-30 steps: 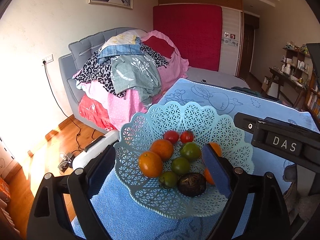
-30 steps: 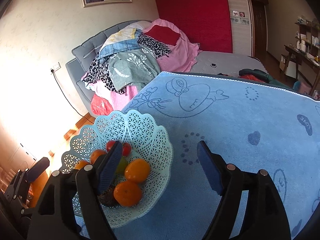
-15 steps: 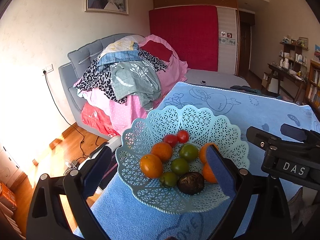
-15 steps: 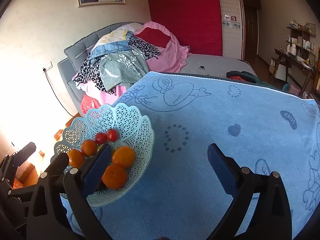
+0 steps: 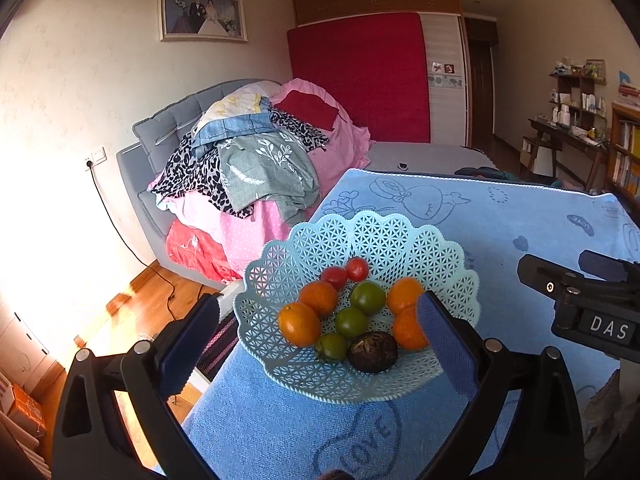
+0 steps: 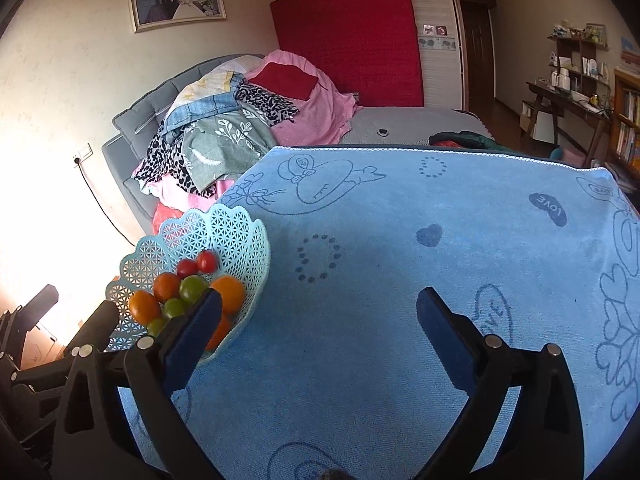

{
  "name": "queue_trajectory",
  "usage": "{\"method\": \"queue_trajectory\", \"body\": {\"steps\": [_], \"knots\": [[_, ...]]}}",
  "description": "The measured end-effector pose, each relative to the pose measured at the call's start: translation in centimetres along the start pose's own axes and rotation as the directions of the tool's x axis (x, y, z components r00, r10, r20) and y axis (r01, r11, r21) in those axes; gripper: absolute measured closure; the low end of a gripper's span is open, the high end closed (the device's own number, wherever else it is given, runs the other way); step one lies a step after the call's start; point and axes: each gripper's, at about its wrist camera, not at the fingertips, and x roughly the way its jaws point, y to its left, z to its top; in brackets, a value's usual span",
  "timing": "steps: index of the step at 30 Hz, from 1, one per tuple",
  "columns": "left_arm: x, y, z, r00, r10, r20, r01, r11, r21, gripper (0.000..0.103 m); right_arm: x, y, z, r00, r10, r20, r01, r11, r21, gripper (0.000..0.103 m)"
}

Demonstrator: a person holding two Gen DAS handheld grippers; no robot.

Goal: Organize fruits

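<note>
The pale blue lattice basket [image 5: 448,256] sits on the blue towel [image 5: 500,224] covering the tabletop, framed between the fingers of the left tool [image 5: 320,316], whose jaws stand wide apart and empty, one on each side of the bowl. Inside lie four oranges [image 5: 299,323], three green fruits [image 5: 367,297], two small red tomatoes [image 5: 357,269] touching each other at the far side, and a dark, wrinkled brown fruit [image 5: 372,351] nearest the tool. The fruit is glossy and piled close, most pieces touching a neighbour. The tool's right-hand pad [image 5: 444,344] overlaps the nearest orange in view; whether it touches is unclear. From the right wrist view the basket [image 6: 236,232] lies off to the left of the right tool [image 6: 318,320], which hangs over bare towel [image 6: 400,216] with its jaws also spread and holding nothing; its left finger [image 6: 192,332] covers part of the basket's near rim. The right tool's black body marked DAS [image 5: 592,312] shows just right of the basket. Beyond the tabletop are a grey bed [image 5: 424,156] heaped with clothes [image 5: 256,160], a red mattress [image 5: 360,76] upright against the wall, a framed photo [image 5: 202,12], and a desk with shelves [image 5: 572,120] far right.
</note>
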Motion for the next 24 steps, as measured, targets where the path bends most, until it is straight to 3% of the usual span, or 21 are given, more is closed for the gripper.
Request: {"method": "queue_trajectory", "body": {"steps": [16, 24], "knots": [[-1.1, 1.3, -1.9, 0.997, 0.075, -0.022, -0.074, 0.996, 0.040, 0.005, -1.3, 1.1, -2.3, 1.000, -0.004, -0.002, 0.004, 0.997, -0.076, 0.003], [-1.5, 1.4, -1.9, 0.997, 0.072, -0.029, -0.071, 0.997, 0.036, 0.005, -2.1, 2.9, -3.1, 1.000, -0.002, 0.007, 0.004, 0.987, -0.159, 0.003]]}}
